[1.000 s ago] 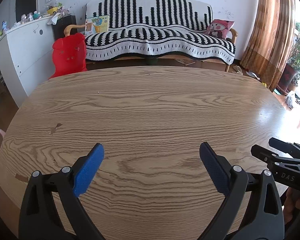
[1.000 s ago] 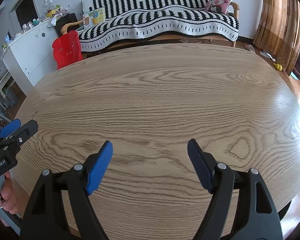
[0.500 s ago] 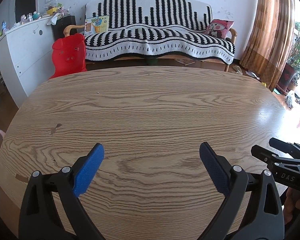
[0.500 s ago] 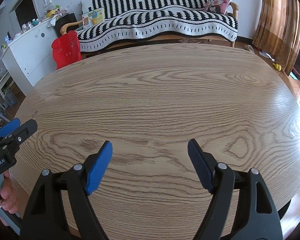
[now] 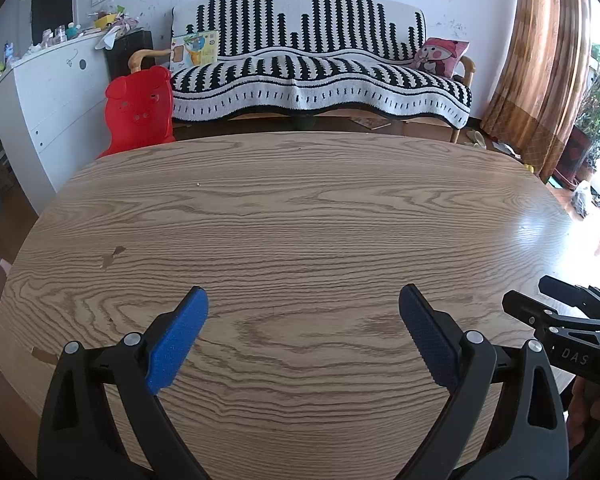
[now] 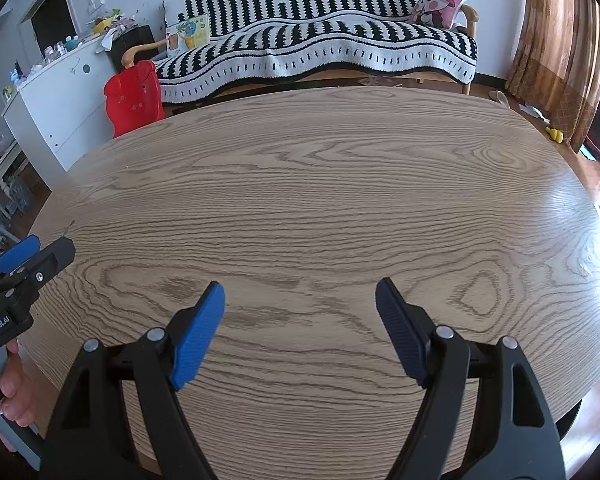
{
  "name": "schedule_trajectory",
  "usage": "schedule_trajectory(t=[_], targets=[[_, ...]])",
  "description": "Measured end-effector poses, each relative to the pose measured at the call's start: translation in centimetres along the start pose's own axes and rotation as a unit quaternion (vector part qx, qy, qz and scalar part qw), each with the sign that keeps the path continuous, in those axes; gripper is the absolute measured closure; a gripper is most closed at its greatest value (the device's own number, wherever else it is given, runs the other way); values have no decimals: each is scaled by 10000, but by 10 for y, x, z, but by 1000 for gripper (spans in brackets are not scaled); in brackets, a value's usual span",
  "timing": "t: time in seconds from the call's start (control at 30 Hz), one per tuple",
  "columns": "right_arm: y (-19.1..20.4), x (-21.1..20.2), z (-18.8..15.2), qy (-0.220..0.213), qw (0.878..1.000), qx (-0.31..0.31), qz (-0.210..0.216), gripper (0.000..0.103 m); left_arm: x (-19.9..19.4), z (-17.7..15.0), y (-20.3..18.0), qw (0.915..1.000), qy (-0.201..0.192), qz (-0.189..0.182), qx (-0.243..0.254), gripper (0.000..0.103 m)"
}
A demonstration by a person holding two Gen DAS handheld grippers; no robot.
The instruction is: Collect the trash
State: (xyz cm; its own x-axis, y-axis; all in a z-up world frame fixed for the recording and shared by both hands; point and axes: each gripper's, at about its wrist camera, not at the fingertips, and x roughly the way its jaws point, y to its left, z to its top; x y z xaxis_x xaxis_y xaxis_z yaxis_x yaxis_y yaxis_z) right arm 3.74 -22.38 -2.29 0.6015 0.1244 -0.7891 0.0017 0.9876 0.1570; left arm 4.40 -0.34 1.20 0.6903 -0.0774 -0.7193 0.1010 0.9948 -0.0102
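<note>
No trash shows in either view. My left gripper hangs open over the near part of a bare oval wooden table, blue pads wide apart with only tabletop between them. My right gripper is open too, also above the table's near part, with nothing between its fingers. In the left wrist view the right gripper pokes in at the right edge. In the right wrist view the left gripper shows at the left edge, held by a hand.
Beyond the table stands a sofa under a black-and-white striped cover, with a pink cushion. A red child's chair and a white cabinet are at the left. Brown curtains hang at the right.
</note>
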Motion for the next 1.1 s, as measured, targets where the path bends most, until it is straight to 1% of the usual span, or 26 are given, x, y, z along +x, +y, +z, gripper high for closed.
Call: schedule_trajectory(t=[0.4, 1.1], targets=[[2, 1, -1, -10, 10000, -1, -2, 27, 1, -3, 3, 10000, 34, 57, -26, 10], [4, 0, 2, -20, 10000, -16, -18, 27, 2, -4, 3, 9999, 93, 40, -53, 10]])
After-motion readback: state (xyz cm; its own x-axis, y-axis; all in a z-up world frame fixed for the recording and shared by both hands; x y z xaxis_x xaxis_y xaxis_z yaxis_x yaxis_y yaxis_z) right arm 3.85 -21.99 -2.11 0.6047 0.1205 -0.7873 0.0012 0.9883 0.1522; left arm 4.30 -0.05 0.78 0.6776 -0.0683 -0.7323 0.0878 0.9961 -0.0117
